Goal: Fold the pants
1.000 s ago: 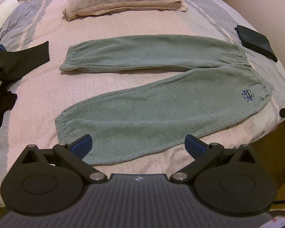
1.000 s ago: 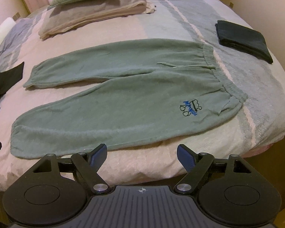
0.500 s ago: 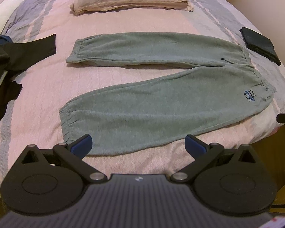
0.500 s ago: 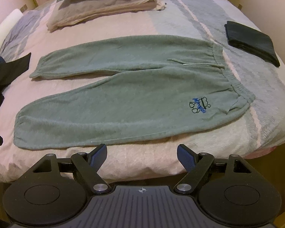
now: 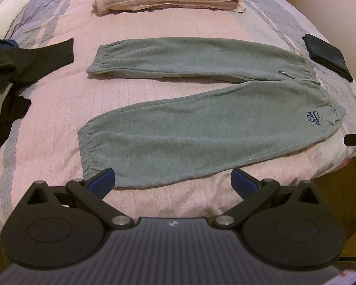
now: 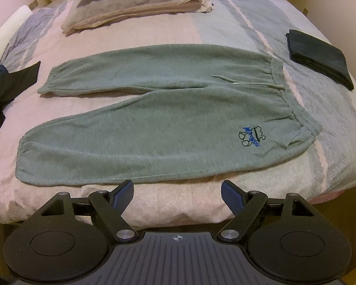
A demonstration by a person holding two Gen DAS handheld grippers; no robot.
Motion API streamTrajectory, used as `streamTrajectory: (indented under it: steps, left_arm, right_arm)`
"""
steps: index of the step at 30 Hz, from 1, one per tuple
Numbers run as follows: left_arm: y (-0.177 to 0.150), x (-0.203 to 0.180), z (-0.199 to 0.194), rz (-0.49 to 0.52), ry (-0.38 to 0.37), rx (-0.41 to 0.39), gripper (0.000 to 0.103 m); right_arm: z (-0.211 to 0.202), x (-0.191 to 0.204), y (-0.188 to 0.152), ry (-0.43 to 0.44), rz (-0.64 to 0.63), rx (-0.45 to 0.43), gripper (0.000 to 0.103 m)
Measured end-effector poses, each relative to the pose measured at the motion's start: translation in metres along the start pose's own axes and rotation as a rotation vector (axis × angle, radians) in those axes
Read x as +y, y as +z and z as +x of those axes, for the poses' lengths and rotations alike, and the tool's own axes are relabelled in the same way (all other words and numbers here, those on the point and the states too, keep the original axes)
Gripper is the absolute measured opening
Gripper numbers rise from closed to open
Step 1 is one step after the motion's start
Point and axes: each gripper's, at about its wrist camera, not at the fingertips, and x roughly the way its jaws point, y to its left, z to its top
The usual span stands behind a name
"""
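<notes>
- Green pants [image 5: 201,118] are lying flat on the bed [image 5: 59,109], legs splayed in a V, nothing folded yet.
- Left gripper [image 5: 173,180] is hovering at the near leg's cuff [image 5: 87,152], jaws spread, holding nothing.
- Right gripper [image 6: 177,193] is hovering below the near hip, jaws spread, also empty.
- Long axis is running left–right: waistband [image 6: 284,90] pointing right, cuffs left.
- Judgement: pinching cuff and waistband corner together should carry the near leg squarely onto the far one.
</notes>
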Motion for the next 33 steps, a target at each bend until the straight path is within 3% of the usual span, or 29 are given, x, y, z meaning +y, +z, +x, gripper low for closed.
streamTrajectory:
  steps: [8, 12, 17, 27, 33]
  left_arm:
    - [0.019, -0.012, 0.009, 0.071, -0.05, -0.023, 0.102]
    - [0.047, -0.019, 0.018, 0.09, -0.057, -0.037, 0.102]
    - [0.106, -0.027, 0.05, 0.142, -0.013, -0.074, 0.101]
    - [0.218, -0.018, 0.131, 0.053, 0.064, -0.064, 0.1]
    - [0.263, 0.001, 0.168, 0.111, 0.075, -0.044, 0.097]
  right_arm:
    - [-0.015, -0.029, 0.002, -0.044, 0.059, -0.044, 0.078]
    - [-0.011, -0.061, 0.024, -0.037, 0.074, -0.066, 0.078]
    - [0.012, -0.107, 0.079, -0.031, -0.033, -0.103, 0.078]
    - [0.121, -0.213, 0.213, 0.044, -0.306, -0.06, 0.078]
    - [0.174, -0.237, 0.277, 0.103, -0.409, -0.042, 0.075]
